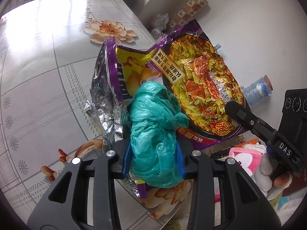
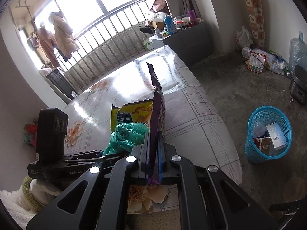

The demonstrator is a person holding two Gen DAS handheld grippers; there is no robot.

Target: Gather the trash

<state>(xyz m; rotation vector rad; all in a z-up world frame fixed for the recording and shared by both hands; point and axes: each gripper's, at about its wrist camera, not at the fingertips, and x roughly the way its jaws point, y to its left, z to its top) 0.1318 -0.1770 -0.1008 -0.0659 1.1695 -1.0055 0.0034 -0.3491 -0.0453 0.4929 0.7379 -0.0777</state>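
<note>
Daylight is admitted through the window; glare is thrown across the table. Edges are bent and darkened.

Lower part of the purple noodle wrapper hidden behind the green plastic bag. Bottom of that bag covered by the left gripper. Print on the wrapper too warped to read. Contents of the blue basket half hidden by its rim; labels too small. Clutter on the far shelf too small to tell apart. Floor pile indistinct.
</note>
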